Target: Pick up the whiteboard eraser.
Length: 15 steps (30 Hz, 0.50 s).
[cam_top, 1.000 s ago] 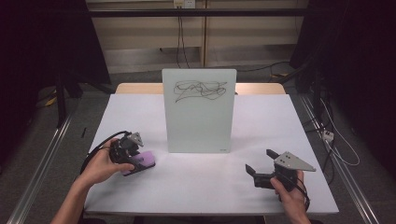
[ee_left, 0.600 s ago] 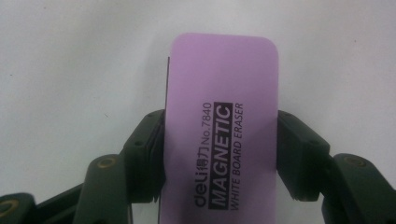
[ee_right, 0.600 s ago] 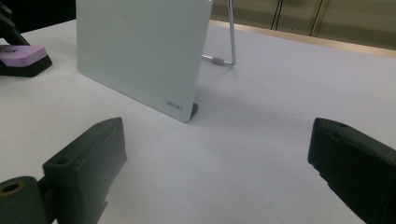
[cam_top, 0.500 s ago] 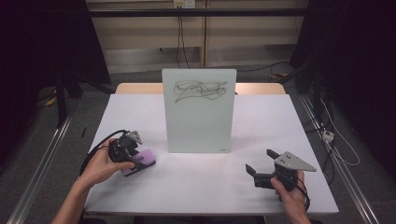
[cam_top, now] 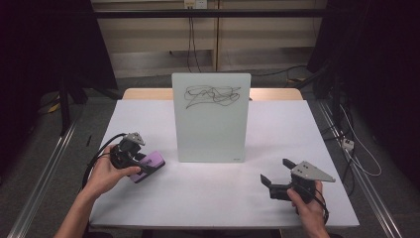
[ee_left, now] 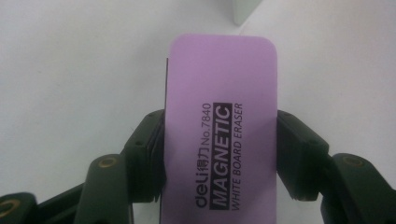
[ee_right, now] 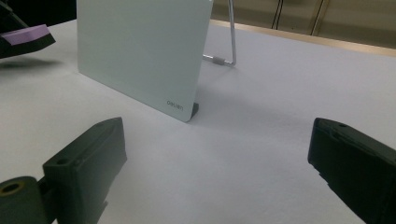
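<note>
A purple whiteboard eraser (ee_left: 222, 116) marked "MAGNETIC WHITE BOARD ERASER" sits between the black jaws of my left gripper (ee_left: 219, 154), whose pads press on its two long sides. From above, that gripper (cam_top: 143, 166) and the eraser (cam_top: 152, 162) are low over the white table at the left, just left of the upright whiteboard (cam_top: 210, 124). A black scribble (cam_top: 210, 95) runs across the top of the board. My right gripper (cam_top: 277, 171) rests at the front right, jaws wide apart with nothing between them (ee_right: 217, 154).
The whiteboard (ee_right: 140, 46) leans on a wire stand (ee_right: 231, 42) behind it. The eraser's end (ee_right: 28, 33) shows at the far left of the right gripper view, with a shadow under it. The white table top (cam_top: 223, 198) ends in a wooden strip (cam_top: 277, 93) at the back.
The left hand with the eraser has shifted only very slightly. The right hand has stayed still.
</note>
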### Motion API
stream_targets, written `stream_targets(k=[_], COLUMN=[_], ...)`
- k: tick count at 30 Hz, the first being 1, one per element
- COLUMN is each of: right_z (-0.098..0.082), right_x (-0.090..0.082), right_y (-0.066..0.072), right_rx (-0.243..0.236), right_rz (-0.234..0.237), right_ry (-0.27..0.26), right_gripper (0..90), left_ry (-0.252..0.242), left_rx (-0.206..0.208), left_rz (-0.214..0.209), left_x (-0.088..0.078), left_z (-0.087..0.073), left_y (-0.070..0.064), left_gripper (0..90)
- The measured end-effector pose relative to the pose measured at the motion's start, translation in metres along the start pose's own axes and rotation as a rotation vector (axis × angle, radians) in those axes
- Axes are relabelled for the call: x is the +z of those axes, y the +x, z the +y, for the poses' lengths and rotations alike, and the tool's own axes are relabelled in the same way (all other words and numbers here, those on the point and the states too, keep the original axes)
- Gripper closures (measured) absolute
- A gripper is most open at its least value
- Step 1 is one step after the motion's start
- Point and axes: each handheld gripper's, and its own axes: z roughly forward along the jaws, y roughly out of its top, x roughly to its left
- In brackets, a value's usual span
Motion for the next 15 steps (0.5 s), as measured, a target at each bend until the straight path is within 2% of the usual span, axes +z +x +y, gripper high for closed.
stream_targets(k=[4,6,8,10,11,12,13,14,15], right_z=[0.0,0.0,0.0,0.0,0.0,0.0,0.0,0.0,0.0], right_x=[0.0,0.0,0.0,0.0,0.0,0.0,0.0,0.0,0.0], right_y=[0.0,0.0,0.0,0.0,0.0,0.0,0.0,0.0,0.0], right_rx=[0.001,-0.001,0.0,0.001,0.0,0.0,0.001,0.001,0.002], right_rz=[-0.002,-0.002,-0.003,-0.004,-0.004,-0.004,-0.005,-0.005,-0.005], right_ry=[0.001,0.002,0.001,0.002,0.002,0.002,0.002,0.001,0.003], right_gripper=[4.0,4.0,4.0,4.0,4.0,4.0,4.0,4.0,4.0], left_ry=[-0.065,-0.078,-0.123,-0.164,-0.172,-0.182,-0.205,-0.211,-0.234], left_rx=[-0.03,-0.021,-0.028,-0.022,-0.015,-0.018,-0.022,-0.02,-0.017], left_rz=[0.008,0.045,0.048,0.08,0.083,0.109,0.097,0.125,0.111], left_x=[-0.005,-0.008,-0.011,-0.014,-0.016,-0.017,-0.018,-0.019,-0.021], left_z=[0.0,0.001,0.002,0.003,0.003,0.004,0.003,0.004,0.003], left_y=[-0.002,-0.003,-0.005,-0.008,-0.008,-0.01,-0.01,-0.011,-0.01], left_gripper=[41.0,41.0,41.0,41.0,40.9,41.0,41.0,41.0,41.0])
